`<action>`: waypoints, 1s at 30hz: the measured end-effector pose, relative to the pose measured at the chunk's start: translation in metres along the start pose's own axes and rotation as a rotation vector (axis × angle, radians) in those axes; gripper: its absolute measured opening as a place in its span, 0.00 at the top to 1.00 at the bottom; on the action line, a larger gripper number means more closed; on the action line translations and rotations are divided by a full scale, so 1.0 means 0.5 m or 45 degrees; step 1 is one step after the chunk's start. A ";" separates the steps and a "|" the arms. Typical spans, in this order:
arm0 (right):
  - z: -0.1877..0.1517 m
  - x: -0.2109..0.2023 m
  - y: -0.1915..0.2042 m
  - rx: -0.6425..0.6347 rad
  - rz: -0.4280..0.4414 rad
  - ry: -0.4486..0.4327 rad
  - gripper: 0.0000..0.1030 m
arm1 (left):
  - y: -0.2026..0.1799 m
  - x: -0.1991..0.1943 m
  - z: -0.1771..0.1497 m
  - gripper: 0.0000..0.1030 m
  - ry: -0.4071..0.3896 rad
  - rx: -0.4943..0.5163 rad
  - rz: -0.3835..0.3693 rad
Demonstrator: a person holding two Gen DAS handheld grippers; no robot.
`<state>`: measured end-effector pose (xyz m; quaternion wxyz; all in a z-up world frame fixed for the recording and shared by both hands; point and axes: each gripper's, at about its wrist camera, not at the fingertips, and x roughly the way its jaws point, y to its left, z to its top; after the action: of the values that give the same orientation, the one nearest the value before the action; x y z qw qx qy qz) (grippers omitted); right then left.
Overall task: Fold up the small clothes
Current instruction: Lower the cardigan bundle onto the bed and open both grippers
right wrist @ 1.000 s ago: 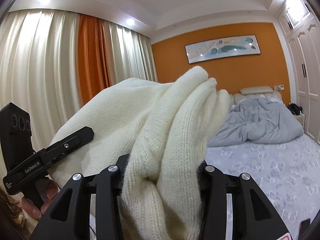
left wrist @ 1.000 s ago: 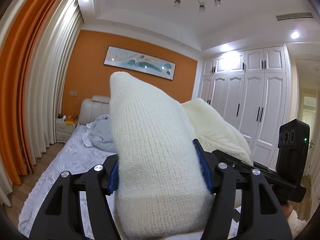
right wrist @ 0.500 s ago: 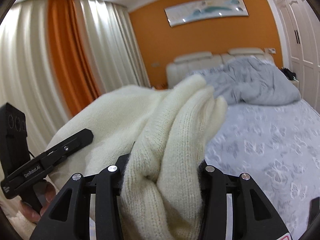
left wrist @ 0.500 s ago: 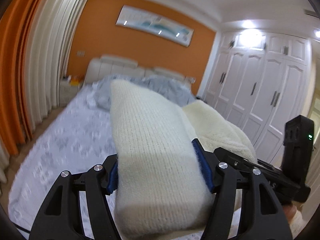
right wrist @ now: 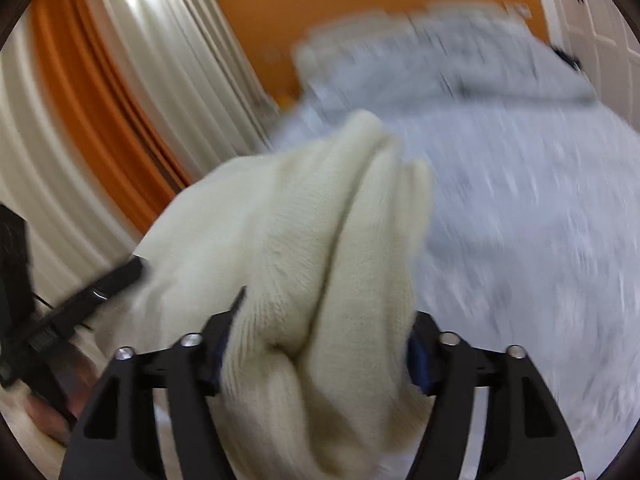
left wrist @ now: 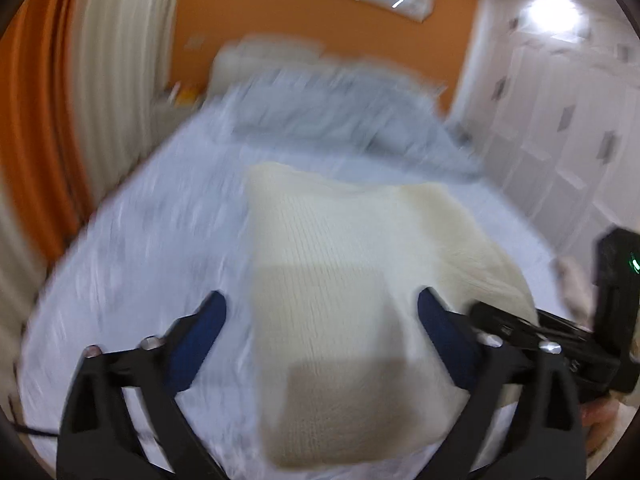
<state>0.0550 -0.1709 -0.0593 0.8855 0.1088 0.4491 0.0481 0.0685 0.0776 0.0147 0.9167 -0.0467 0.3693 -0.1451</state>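
A cream knitted garment [left wrist: 344, 288] lies folded over between my two grippers, above the pale blue bed. My left gripper [left wrist: 322, 316] stands open, its blue pads [left wrist: 200, 332] apart on either side of the cloth, and there is a gap between the left pad and the knit. My right gripper [right wrist: 316, 344] is shut on a bunched fold of the same garment [right wrist: 320, 240]. The right gripper's body shows at the right edge of the left wrist view [left wrist: 612, 312]. Both views are blurred by motion.
The bed [left wrist: 140, 264] with a patterned pale blue sheet fills the lower view. A crumpled grey duvet [right wrist: 460, 64] lies at the headboard. Orange and cream curtains [right wrist: 92, 100] hang at the left, and white wardrobes [left wrist: 560, 120] stand at the right.
Both grippers have tipped down toward the bed with the garment. My left gripper has opened and let go of the knit. The right one still holds it.
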 end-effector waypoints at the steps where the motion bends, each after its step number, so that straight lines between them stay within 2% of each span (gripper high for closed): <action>1: -0.036 0.042 -0.021 0.017 -0.118 0.124 0.55 | 0.023 0.057 -0.045 0.19 0.137 -0.031 0.070; 2: -0.067 0.055 -0.043 0.069 -0.146 0.210 0.66 | 0.054 0.113 -0.100 0.31 0.318 -0.075 0.143; 3: -0.080 0.040 -0.054 0.125 -0.074 0.199 0.71 | 0.076 0.132 -0.131 0.45 0.420 -0.118 0.152; 4: -0.082 0.023 -0.059 0.162 -0.027 0.162 0.71 | 0.099 0.128 -0.161 0.43 0.475 -0.194 0.120; 5: -0.078 0.001 -0.061 0.188 0.008 0.118 0.71 | 0.111 0.109 -0.171 0.41 0.447 -0.250 0.104; 7: -0.053 -0.014 -0.048 0.150 0.018 0.098 0.71 | 0.116 0.082 -0.175 0.33 0.399 -0.284 0.090; 10: -0.013 0.010 -0.024 0.094 0.053 0.100 0.71 | 0.091 0.078 -0.152 0.28 0.387 -0.245 0.078; 12: -0.002 0.064 -0.016 0.054 0.040 0.178 0.71 | 0.066 0.094 -0.139 0.28 0.405 -0.219 0.049; 14: -0.027 0.148 -0.019 -0.008 -0.078 0.352 0.70 | 0.043 0.125 -0.137 0.24 0.432 -0.170 0.068; 15: -0.049 0.184 -0.030 -0.003 -0.092 0.389 0.71 | 0.039 0.148 -0.140 0.24 0.446 -0.142 0.092; 18: -0.036 0.144 -0.031 0.111 -0.077 0.362 0.70 | 0.012 0.200 -0.160 0.24 0.532 -0.041 0.182; 23: -0.045 0.033 0.006 0.082 -0.141 0.243 0.66 | -0.018 0.165 -0.150 0.24 0.498 0.004 0.179; 27: -0.073 -0.014 0.020 0.068 -0.214 0.208 0.64 | -0.036 0.137 -0.147 0.24 0.475 0.016 0.178; 30: -0.096 -0.037 0.025 0.105 -0.219 0.181 0.55 | -0.048 0.115 -0.147 0.24 0.451 0.026 0.182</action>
<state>0.0057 -0.1550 -0.0691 0.8471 0.1024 0.5200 -0.0391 0.0515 0.0390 -0.0720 0.8457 0.0152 0.5259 -0.0891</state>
